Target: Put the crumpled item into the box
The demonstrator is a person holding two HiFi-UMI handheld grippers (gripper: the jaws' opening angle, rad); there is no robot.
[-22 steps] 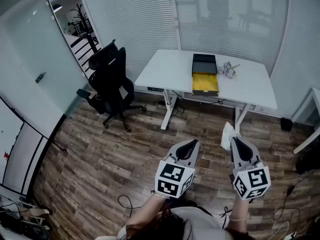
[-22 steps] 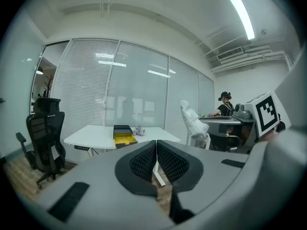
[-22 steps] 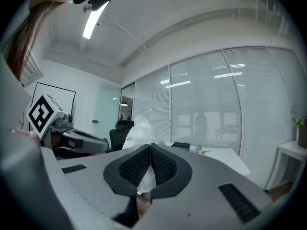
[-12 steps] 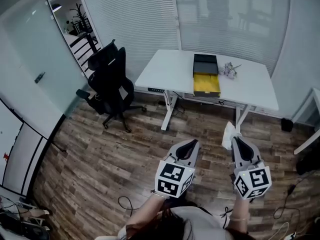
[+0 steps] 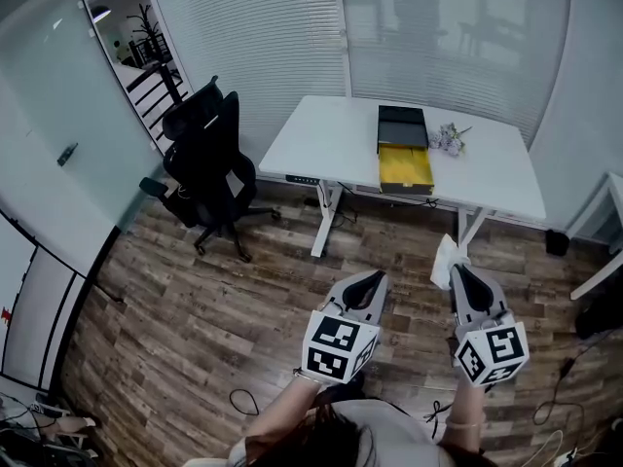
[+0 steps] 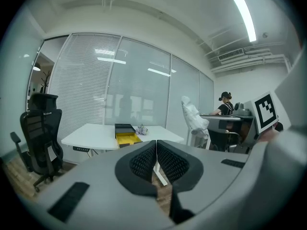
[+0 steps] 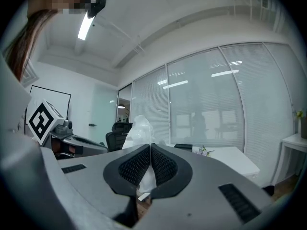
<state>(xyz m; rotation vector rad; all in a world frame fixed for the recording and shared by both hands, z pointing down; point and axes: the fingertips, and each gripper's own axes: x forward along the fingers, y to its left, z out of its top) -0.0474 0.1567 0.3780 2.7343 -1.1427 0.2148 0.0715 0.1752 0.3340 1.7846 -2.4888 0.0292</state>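
Both unchanged: right gripper (image 5: pixel 458 273) still clamps crumpled item (image 5: pixel 445 260); left gripper (image 5: pixel 374 279) closed.

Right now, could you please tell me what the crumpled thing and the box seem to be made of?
The crumpled thing, pinched in the right gripper, looks like thin white tissue or plastic film: creased, slightly translucent. The box looks like matte cardboard, yellow inside, black behind, though it is distant.

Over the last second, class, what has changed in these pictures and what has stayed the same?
Only the view shifted: the office chair sits slightly further left in the head view. Nothing was grasped or released. The right tool stays shut on the crumpled white item, the left tool stays shut and empty, the open box remains on the desk.
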